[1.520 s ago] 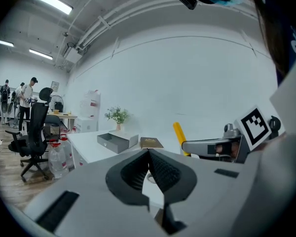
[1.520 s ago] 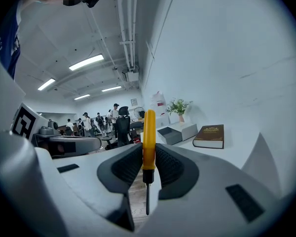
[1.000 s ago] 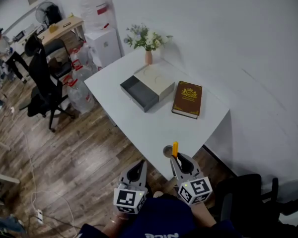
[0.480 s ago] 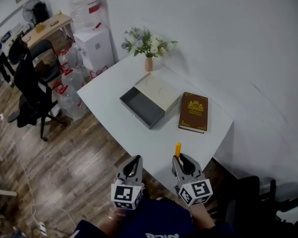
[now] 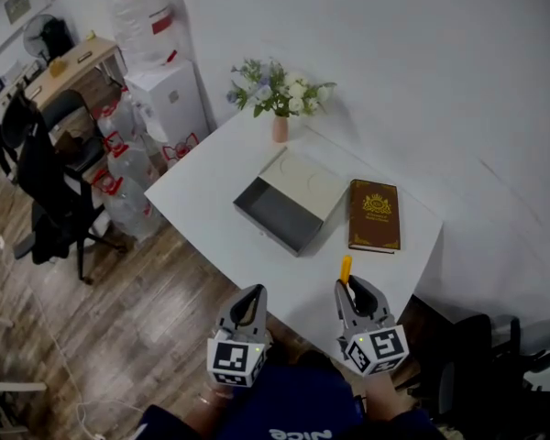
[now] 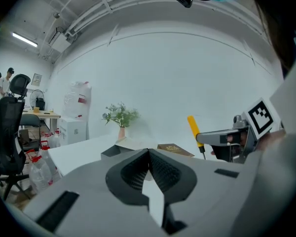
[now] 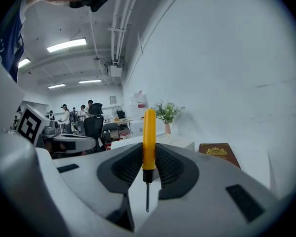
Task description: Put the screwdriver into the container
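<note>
**Holding screwdriver, far from container**

Gripping the screwdriver (image 7: 149, 132) w/ the right gripper (image 5: 352, 289), squeezing the yellow handle btwn both pads. Holding it standing up, w/ the handle top poking above the jaws & the thin metal tip pointing down. Carrying it in the air by the near edge of the white table (image 5: 211, 186), well apart from the container (image 5: 277, 216).

Holding the left gripper (image 5: 253, 294) pressed closed, w/ nothing btwn its ribbed pads. Hanging it just left of the right gripper, also by the table's near edge.

Looking at the container near the mid of the table: a flat box, w/ a dark grey open tray sticking out on the near-left side & a cream top part behind it. Spotting a brown book (image 5: 375, 214) w/ gold print lying flat just beside the container, on its right. Spotting a small pink vase (image 5: 280, 128) w/ flowers (image 5: 280, 94) standing behind the container, close to the white wall (image 5: 422, 81). Spotting a black chair (image 5: 50, 200) & big water bottles (image 5: 128, 204) on the wood floor (image 5: 147, 319), off to the left of the table.
</note>
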Motion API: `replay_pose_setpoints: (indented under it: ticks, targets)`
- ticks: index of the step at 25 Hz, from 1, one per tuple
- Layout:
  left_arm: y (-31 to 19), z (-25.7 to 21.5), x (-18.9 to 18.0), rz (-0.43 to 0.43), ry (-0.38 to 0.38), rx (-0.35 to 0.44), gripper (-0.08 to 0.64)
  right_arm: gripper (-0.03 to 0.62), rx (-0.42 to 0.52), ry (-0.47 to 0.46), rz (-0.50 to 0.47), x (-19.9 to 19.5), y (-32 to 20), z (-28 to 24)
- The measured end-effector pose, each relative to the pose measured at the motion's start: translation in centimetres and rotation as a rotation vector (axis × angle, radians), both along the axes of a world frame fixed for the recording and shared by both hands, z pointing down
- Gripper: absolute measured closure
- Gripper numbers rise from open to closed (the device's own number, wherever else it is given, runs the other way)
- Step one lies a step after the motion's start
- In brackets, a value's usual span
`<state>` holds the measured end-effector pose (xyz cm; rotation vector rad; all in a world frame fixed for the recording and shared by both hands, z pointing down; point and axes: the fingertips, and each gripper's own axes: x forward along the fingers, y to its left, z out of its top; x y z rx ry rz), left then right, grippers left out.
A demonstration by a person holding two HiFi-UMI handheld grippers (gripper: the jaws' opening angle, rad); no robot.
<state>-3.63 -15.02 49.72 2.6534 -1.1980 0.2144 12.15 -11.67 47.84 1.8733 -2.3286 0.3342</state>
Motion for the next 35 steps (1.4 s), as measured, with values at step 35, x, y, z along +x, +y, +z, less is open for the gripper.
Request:
replay_pose_setpoints:
  ticks: [35]
  targets:
    - [-4.3, -3.2, -3.5, -0.148, -0.016, 0.054, 0.543, 0.497, -0.072, 0.166, -0.256, -4.9, -16.1, -1.2]
